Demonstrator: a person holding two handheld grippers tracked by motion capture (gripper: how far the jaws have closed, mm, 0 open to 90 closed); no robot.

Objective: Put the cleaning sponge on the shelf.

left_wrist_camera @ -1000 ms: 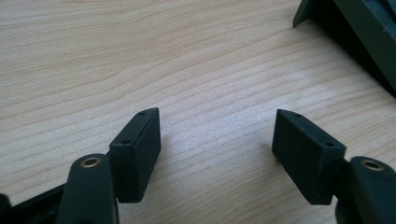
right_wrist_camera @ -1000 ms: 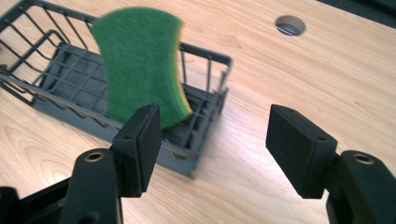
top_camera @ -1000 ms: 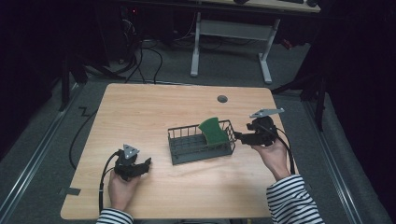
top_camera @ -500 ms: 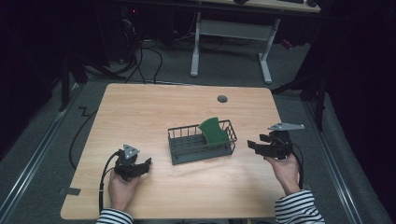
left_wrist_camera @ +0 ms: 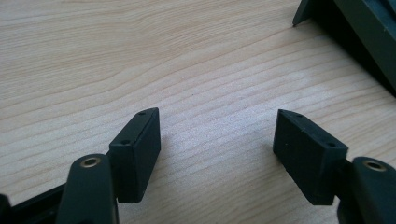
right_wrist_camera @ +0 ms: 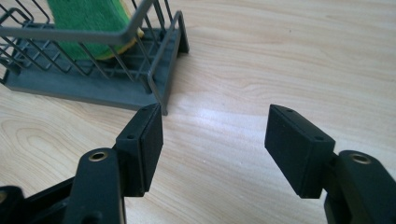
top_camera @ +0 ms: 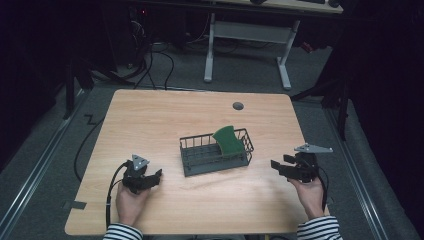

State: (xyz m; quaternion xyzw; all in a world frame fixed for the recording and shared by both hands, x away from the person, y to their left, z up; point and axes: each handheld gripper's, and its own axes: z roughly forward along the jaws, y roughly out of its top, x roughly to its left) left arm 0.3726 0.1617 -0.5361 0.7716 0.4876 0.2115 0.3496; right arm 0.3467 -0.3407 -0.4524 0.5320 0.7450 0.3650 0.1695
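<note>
Though tilted, sponge (top_camera: 229, 140) (green) in basket (top_camera: 210, 162)

Light wood-grain table (top_camera: 150, 120), rectangular, rounded corners. Dark round grommet (top_camera: 238, 105) set into the top, near the far edge. Dark wire basket (top_camera: 200, 155) standing directly on the top, nearer than the grommet, roughly central. Surface bare left of the basket.

Each hand holds its gripper low, left gripper (top_camera: 158, 174) and right gripper (top_camera: 274, 164) both empty with jaws spread wide.
</note>
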